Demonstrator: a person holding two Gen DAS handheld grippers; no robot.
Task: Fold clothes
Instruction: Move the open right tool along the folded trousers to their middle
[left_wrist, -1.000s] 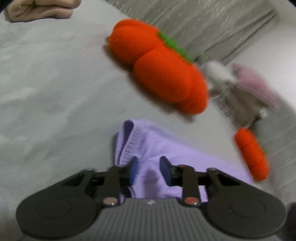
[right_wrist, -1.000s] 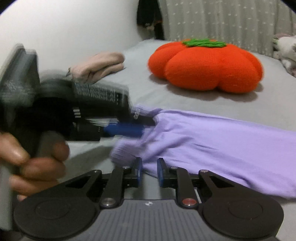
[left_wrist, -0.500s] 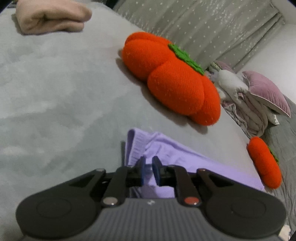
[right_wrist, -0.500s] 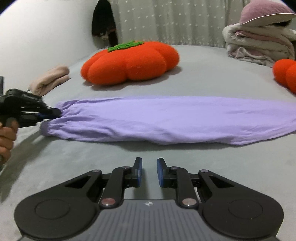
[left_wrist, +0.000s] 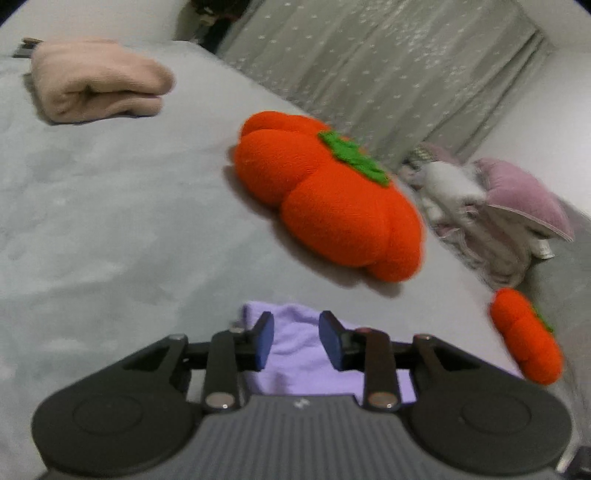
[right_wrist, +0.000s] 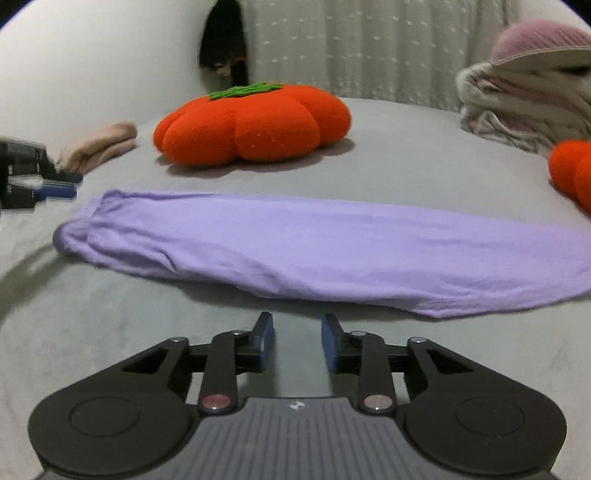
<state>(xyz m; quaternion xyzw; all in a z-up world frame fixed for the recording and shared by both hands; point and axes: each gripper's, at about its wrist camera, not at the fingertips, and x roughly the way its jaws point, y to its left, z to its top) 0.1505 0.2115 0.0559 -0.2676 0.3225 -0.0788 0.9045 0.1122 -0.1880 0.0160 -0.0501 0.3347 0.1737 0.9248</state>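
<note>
— While the lilac garment (right_wrist: 317, 251) lies stretched in a long band across the grey bed (right_wrist: 110, 325), where are the two grippers?

— The right gripper (right_wrist: 297, 341) sits just short of the near edge of the cloth, over bare bedding. Its blue-tipped fingers (right_wrist: 266, 343) stand apart with nothing between them.

— And the left one?

— The left gripper (left_wrist: 296, 339) is at the cuffed end of the garment (left_wrist: 295, 347). Its fingers are spread too, and the lilac fabric shows in the gap, but the pads are not pressed onto it. From the right wrist view the same gripper (right_wrist: 59, 186) appears at the far left, blurred, just beside that end and clear of it.

— What else is on the bed?

— A big orange pumpkin cushion (right_wrist: 255, 123) with a green top lies beyond the garment. A small orange cushion (left_wrist: 526, 334) sits near the other end of the cloth. A folded beige garment (left_wrist: 98, 79) rests well apart, toward the far left corner.

— Anything behind?

— A pile of pale bedding (left_wrist: 476, 221) with a pink pillow (left_wrist: 524, 195) on top, a dotted grey curtain (left_wrist: 369, 66), and something dark hanging (right_wrist: 223, 40) by the wall; I cannot tell what it is.
</note>
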